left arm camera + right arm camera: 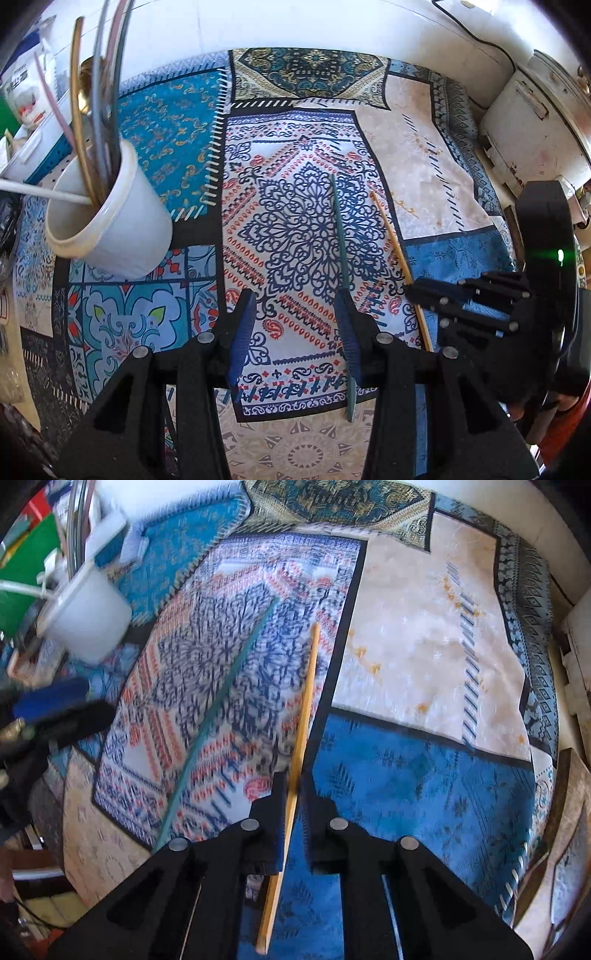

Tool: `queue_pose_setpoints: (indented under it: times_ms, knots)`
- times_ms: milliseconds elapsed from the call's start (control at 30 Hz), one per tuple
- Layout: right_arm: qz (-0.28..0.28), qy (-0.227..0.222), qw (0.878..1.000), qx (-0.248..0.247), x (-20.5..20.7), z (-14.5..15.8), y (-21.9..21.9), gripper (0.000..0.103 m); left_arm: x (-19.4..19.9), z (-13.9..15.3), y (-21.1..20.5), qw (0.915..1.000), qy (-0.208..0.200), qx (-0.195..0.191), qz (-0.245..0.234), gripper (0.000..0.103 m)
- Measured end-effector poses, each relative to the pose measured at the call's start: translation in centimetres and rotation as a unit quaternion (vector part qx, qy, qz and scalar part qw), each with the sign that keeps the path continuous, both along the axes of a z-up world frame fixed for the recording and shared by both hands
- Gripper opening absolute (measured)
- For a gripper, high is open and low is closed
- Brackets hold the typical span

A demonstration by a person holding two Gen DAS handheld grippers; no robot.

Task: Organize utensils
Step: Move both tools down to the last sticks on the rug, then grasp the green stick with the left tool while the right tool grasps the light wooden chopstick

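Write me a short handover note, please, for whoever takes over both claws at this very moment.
Left claw: open, low over the patterned cloth, holding nothing; the green chopstick lies flat by its right finger.
Right claw: fingers narrowly around the yellow chopstick; whether it is firmly gripped or lifted is unclear.
White cup: on the cloth at far left, already holding several utensils.
Done: those utensils are in the cup.
Left: probably secure the yellow chopstick and put it in the cup, then the green one.
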State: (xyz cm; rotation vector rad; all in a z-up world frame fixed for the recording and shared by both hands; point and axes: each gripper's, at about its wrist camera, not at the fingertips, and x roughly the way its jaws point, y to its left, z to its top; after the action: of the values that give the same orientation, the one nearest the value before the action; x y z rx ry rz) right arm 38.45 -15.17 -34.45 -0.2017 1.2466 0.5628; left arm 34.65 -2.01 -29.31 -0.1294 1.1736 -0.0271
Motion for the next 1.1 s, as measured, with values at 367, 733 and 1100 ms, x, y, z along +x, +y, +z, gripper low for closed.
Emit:
queue_pose_setpoints:
  times_ms: [367, 733, 1100]
  knots:
    - [-0.023, 0.004, 1.0, 0.011, 4.0, 0.6, -1.7, 0.006, -0.8, -0.3, 1.3, 0.9997, 0.005, -0.005, 0.023, 0.043]
    - [-0.015, -0.009, 1.0, 0.003, 4.1, 0.4, -0.2, 0.006, -0.3, -1.0, 1.4, 0.999, 0.017, -0.034, 0.025, 0.043]
    - [-0.05, -0.039, 0.997, 0.04, 3.1, 3.0, -1.8, 0.006, 3.0, -4.2, -2.4, 0.9965, 0.068, -0.033, -0.037, 0.042]
